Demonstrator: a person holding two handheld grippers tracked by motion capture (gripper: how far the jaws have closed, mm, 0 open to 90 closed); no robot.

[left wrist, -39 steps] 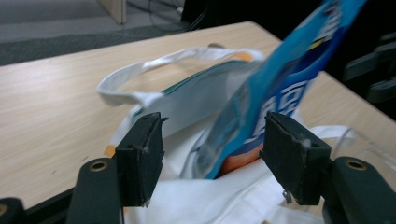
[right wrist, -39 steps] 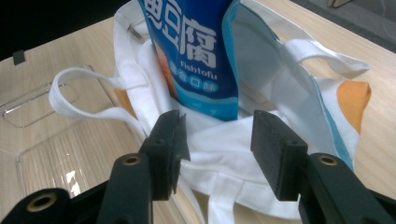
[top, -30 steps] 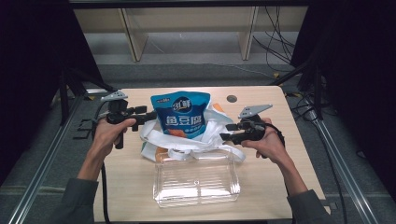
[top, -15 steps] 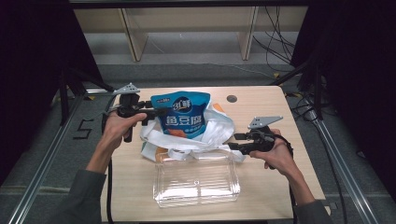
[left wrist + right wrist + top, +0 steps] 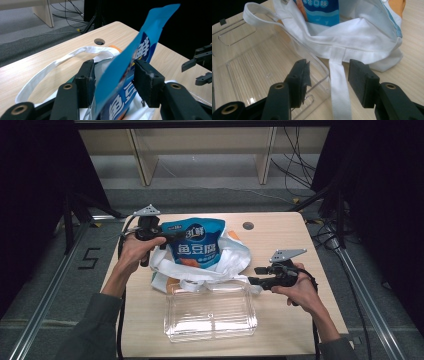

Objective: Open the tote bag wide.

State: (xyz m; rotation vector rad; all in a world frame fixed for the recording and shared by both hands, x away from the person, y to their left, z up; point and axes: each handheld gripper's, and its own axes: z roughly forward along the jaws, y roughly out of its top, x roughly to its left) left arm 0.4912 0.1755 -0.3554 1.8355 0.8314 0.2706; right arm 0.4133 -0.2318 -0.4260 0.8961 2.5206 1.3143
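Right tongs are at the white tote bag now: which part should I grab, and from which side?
Take the white tote bag's flat handle strap where it drapes over the clear tray's rim. The right tongs already straddle it, open; come in from the bag's right, closing across its width.

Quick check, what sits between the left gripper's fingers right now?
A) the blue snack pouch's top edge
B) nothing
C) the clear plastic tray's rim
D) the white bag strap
A: in the left gripper view the blue foil snack pouch stands between the left gripper's black fingers, which have just been closing.
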